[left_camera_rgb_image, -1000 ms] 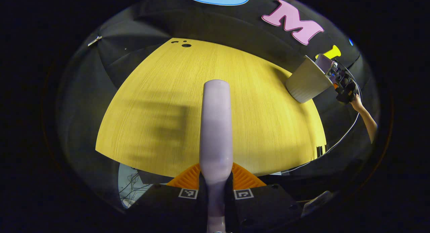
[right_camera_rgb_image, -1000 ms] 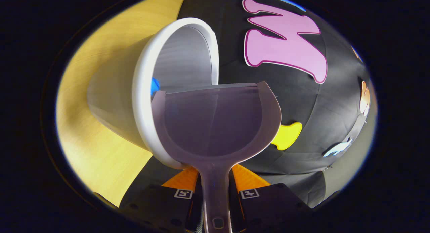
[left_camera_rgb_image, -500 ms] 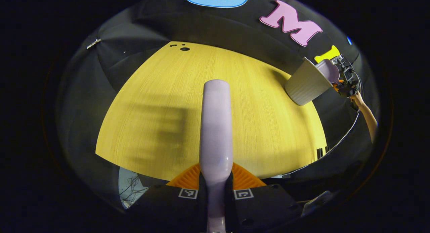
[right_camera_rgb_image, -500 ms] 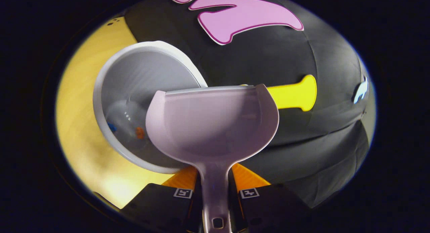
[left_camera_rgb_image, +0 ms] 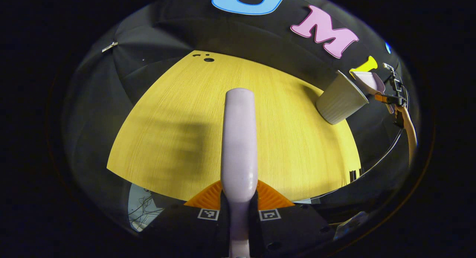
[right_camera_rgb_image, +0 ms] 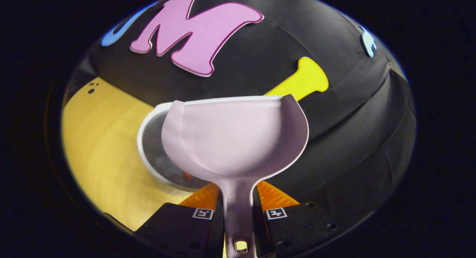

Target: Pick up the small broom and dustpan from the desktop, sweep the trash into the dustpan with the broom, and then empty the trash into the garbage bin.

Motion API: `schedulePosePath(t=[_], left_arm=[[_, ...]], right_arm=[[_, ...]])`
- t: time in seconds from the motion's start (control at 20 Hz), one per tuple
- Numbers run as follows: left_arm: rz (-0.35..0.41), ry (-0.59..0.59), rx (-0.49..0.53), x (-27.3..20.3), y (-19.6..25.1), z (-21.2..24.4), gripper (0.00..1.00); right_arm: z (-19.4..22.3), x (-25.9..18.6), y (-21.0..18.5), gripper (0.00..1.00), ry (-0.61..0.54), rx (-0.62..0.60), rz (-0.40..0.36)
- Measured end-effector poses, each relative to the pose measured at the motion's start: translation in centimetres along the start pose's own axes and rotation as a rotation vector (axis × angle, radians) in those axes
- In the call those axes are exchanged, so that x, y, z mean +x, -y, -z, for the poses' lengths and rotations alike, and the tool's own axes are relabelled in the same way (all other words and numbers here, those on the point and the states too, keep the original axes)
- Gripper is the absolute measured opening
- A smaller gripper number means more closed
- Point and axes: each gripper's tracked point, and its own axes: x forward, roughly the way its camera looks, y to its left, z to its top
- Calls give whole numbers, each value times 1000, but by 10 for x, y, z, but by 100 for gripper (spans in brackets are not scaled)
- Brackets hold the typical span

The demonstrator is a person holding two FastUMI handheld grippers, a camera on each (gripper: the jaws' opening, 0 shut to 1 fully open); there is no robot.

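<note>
While both tongs hold their tools: two tongs, one broom, one dustpan, one bin and one table can be counted.
Left tongs [left_camera_rgb_image: 238, 207]: clenched on the broom's handle, both fingers pressing it from either side at the bottom of the left gripper view.
Broom [left_camera_rgb_image: 238, 139]: one, pale lilac; its back runs straight up the middle of the left gripper view, above the table and clear of it as far as can be seen; the bristles are hidden.
Right tongs [right_camera_rgb_image: 238, 217]: clenched on the dustpan's handle, one finger on each side; in the left gripper view they sit far off at the right edge [left_camera_rgb_image: 390, 98], with a person's forearm [left_camera_rgb_image: 409, 129] behind them.
Dustpan [right_camera_rgb_image: 234, 139]: one, pale lilac, its scoop open toward the camera and bare inside; it hangs over the bin's mouth.
Garbage bin [right_camera_rgb_image: 156, 157]: one, white, ribbed outside, standing on the table near its far right corner [left_camera_rgb_image: 340, 102]; an orange speck shows inside it just under the dustpan; other contents cannot be told.
Table [left_camera_rgb_image: 178, 113]: one, yellow wood grain, with a few small dark holes [left_camera_rgb_image: 208, 59] near its far edge.
</note>
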Motion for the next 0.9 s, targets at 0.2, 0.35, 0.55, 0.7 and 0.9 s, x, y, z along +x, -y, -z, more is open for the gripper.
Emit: schedulePosePath(t=[0.2, 0.35, 0.55, 0.7, 0.9], left_arm=[[1, 18, 11, 3, 1, -5, 24], [9, 46, 6, 8, 5, -11, 24], [12, 47, 23, 18, 8, -11, 24], [10, 33, 47, 27, 9, -11, 24], [3, 17, 69, 42, 13, -16, 24]], right_arm=[[-18, -38, -23, 36, 47, 138, -102], [-12, -82, -67, 39, 47, 214, -181], [13, -130, -144, 36, 3, 298, -361], [42, -151, -195, 36, -49, 292, -443], [94, -161, -260, 36, -159, 280, -544]])
